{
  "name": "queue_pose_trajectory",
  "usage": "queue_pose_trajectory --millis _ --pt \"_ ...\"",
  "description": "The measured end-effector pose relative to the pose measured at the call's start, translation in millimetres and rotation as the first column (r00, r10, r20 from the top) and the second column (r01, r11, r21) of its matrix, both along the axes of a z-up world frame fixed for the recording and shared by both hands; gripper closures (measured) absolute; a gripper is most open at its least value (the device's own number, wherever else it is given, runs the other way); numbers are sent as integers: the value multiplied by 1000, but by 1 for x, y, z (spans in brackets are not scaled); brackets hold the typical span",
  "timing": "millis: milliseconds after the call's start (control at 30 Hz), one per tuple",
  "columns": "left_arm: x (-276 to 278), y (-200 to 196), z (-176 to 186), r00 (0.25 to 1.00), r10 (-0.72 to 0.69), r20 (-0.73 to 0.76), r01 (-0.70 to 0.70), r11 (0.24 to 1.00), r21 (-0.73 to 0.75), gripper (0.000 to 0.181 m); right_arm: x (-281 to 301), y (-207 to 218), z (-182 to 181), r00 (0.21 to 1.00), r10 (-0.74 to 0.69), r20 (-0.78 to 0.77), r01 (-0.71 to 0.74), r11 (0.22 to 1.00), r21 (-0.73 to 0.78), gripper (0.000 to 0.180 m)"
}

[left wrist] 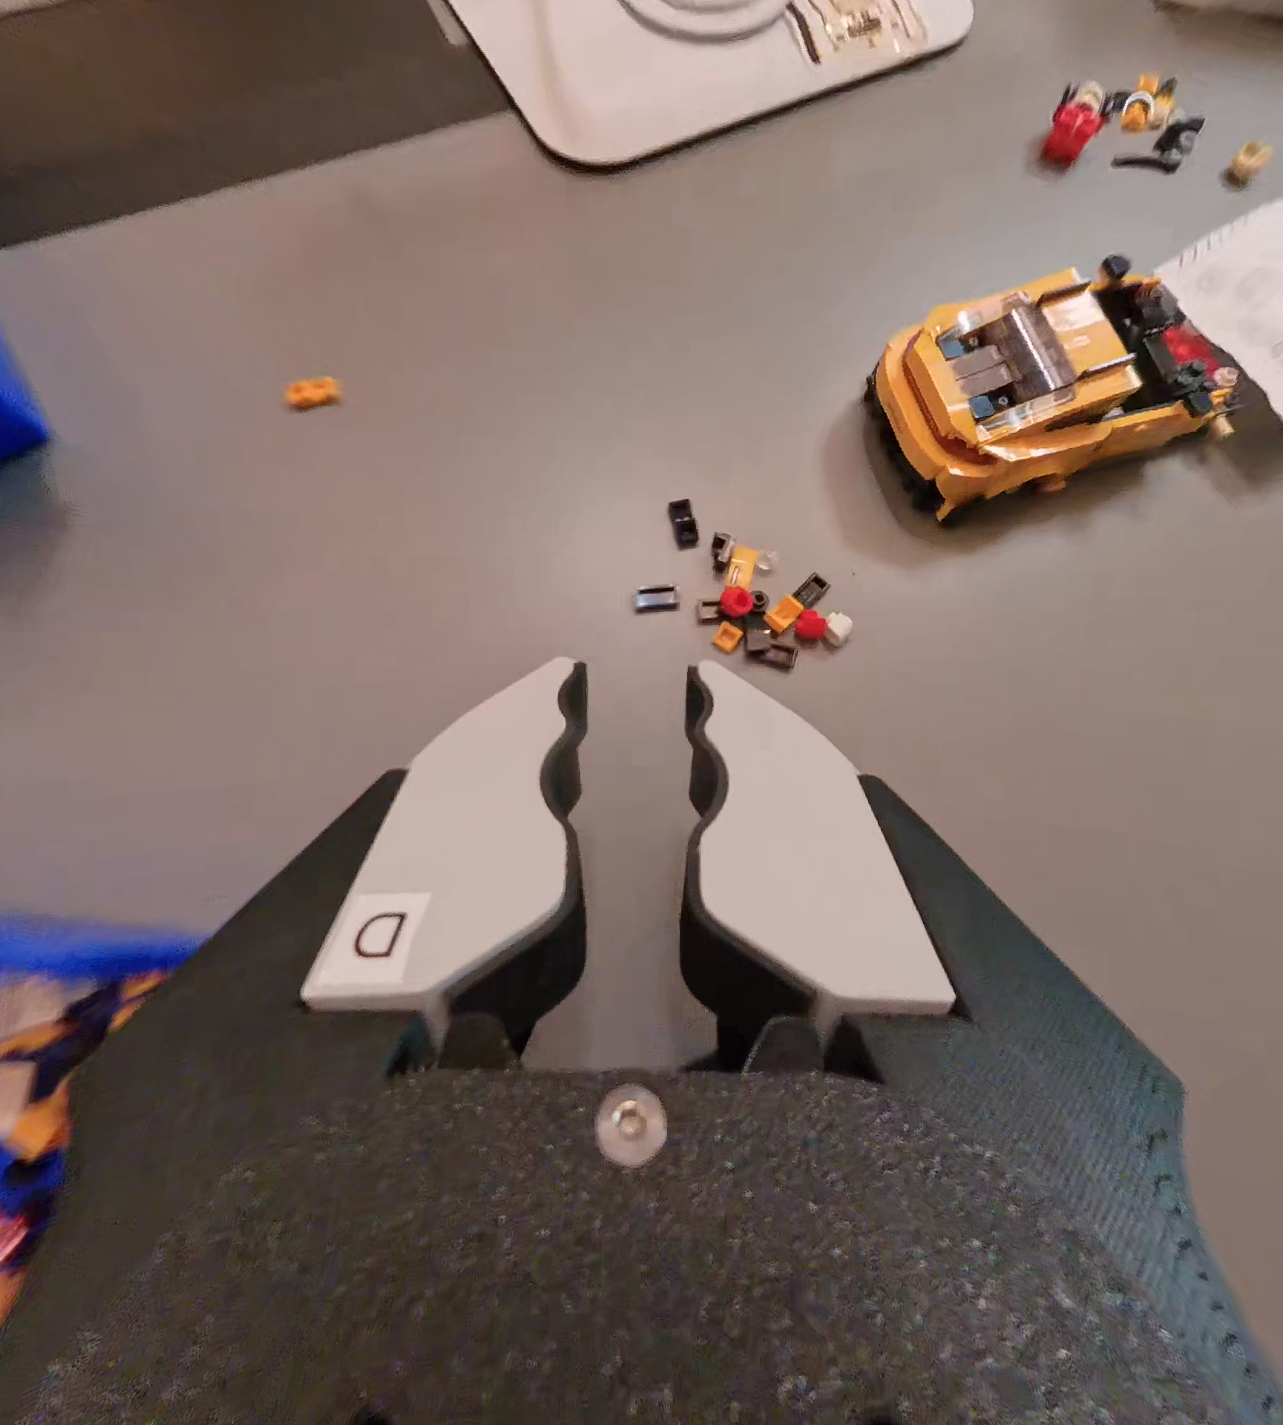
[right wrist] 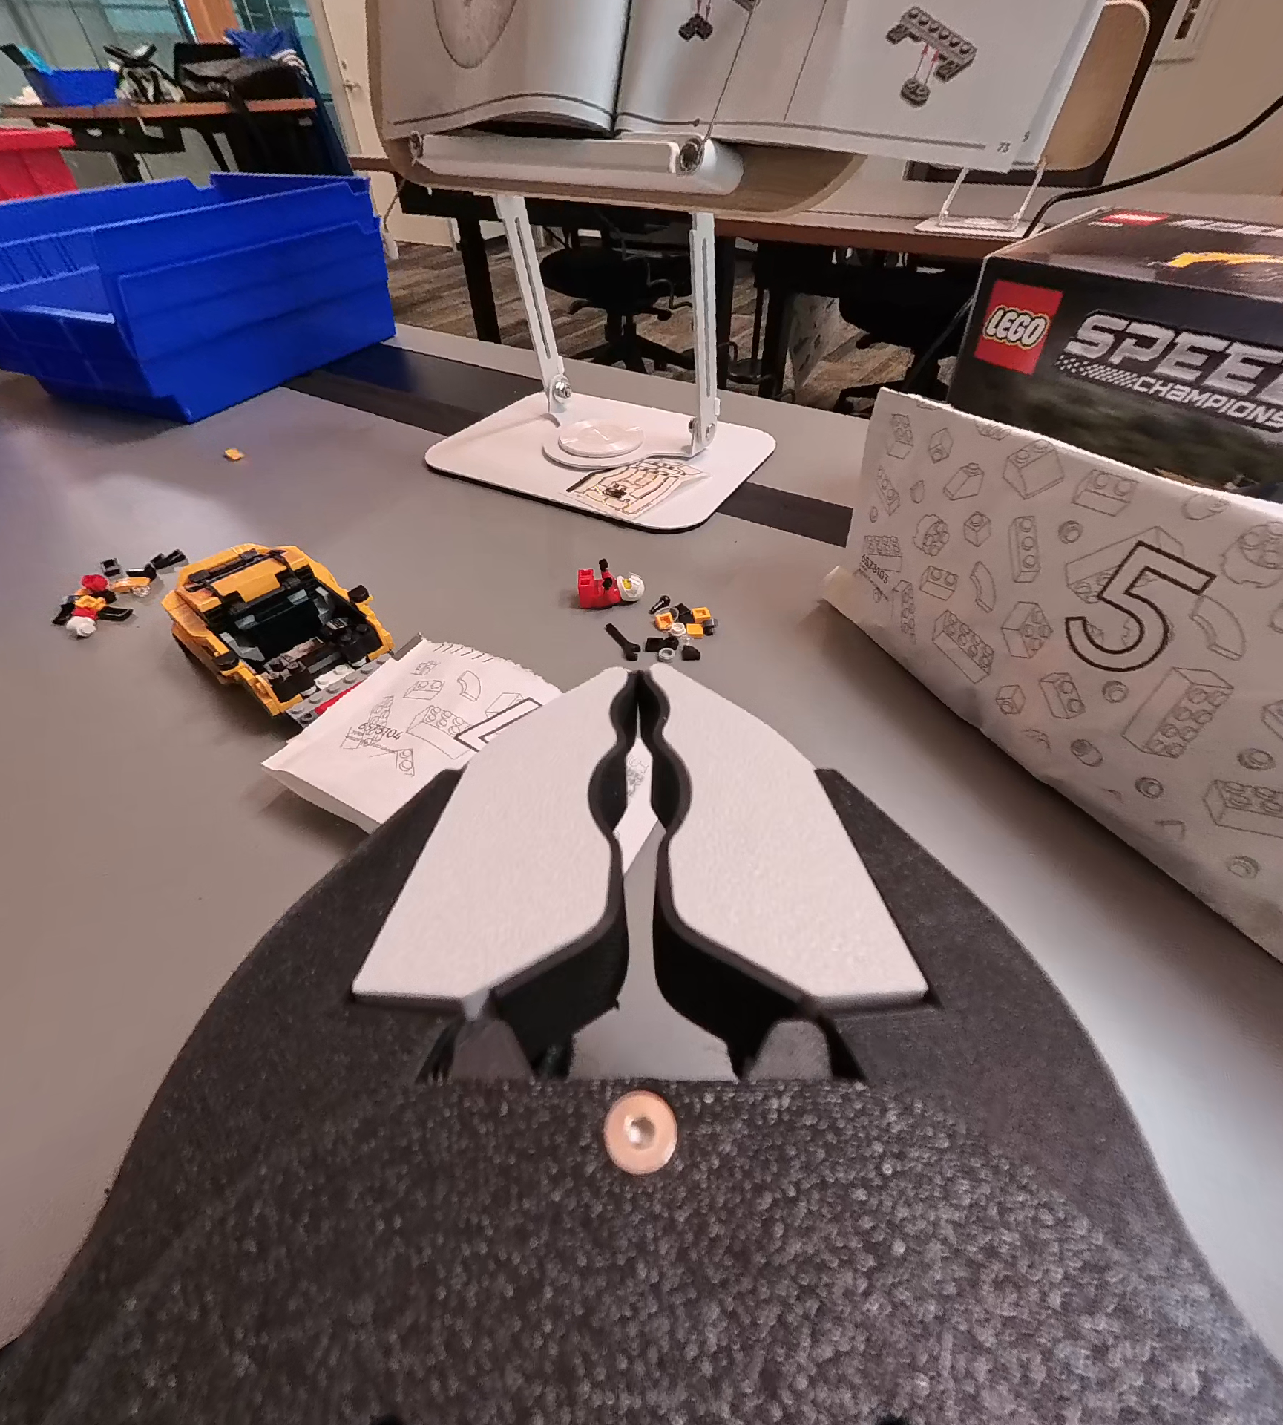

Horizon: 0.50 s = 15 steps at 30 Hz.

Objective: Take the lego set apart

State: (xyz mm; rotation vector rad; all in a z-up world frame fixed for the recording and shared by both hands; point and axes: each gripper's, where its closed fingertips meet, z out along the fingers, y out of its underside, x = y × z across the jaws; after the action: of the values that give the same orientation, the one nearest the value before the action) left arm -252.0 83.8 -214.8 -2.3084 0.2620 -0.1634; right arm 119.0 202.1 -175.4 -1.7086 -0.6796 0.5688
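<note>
Left gripper [left wrist: 636, 678] parted, empty; right gripper [right wrist: 642, 678] closed, empty.

On the desk [right wrist: 121, 887]: lego car [right wrist: 276, 624] with its rear end on a paper bag [right wrist: 407, 732]. Loose pieces [right wrist: 110, 594] left of car, more pieces [right wrist: 669, 624] right. Book stand [right wrist: 599, 463] behind. Bins [right wrist: 160, 293] far left, box [right wrist: 1162, 339] far right.

The left wrist view looks steeply down on the counter [left wrist: 468, 308], with the yellow car [left wrist: 1023, 385] ahead to its right. The right wrist view sits lower and looks more level across it, car [right wrist: 276, 624] ahead-left. Both share the car, the loose bricks beside it [left wrist: 754, 601] [right wrist: 94, 594] and the white stand base [left wrist: 700, 85] [right wrist: 599, 463] beyond it.
</note>
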Motion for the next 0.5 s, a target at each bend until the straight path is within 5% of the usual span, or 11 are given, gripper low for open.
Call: queue_pose_trajectory --millis 267,500 --pt "18 40 -50 996 -69 47 75 989 -130 156 2 1 1 1000 -6 -5 6 1000 1 180" --pt "18 44 -52 995 -87 43 92 987 -132 166 2 1 0 1000 -6 -4 6 1000 -1 180"
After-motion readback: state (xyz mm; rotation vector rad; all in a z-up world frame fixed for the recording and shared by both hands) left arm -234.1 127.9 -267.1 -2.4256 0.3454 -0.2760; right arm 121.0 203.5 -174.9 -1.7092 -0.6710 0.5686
